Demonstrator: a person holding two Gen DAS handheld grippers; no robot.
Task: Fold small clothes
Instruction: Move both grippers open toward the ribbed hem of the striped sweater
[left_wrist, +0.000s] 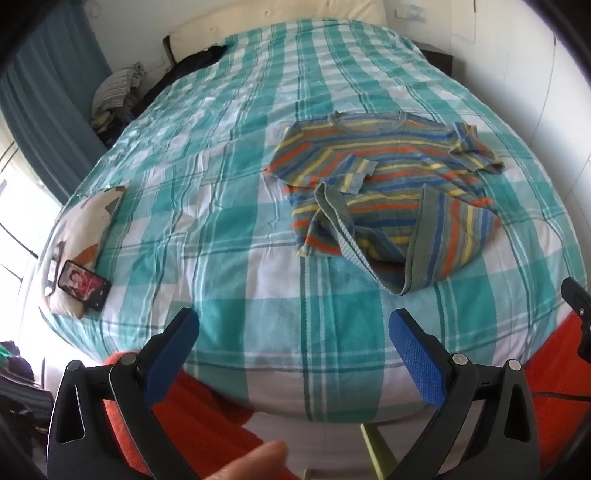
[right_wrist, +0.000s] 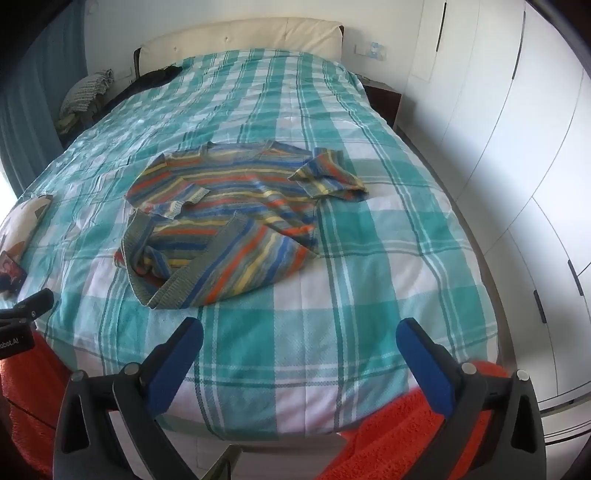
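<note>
Rumpled striped sweater (left_wrist: 384, 195) on bed (left_wrist: 221, 206), hem bunched, L gripper (left_wrist: 293, 332) & R gripper (right_wrist: 299, 339) both wide open, empty

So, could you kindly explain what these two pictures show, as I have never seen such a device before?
There is no robot here: a person holds a pair of hand-held tongs in each hand, each carrying a wide-angle camera looking forward along its blue-padded fingers. One picture comes from the left tongs, the other from the right tongs. Both stand open and hold nothing. Ahead is a bed with a teal checked bedspread. On it lies a rumpled striped sweater, not yet folded. At the bed's left edge a phone leans on a small cushion.
</note>
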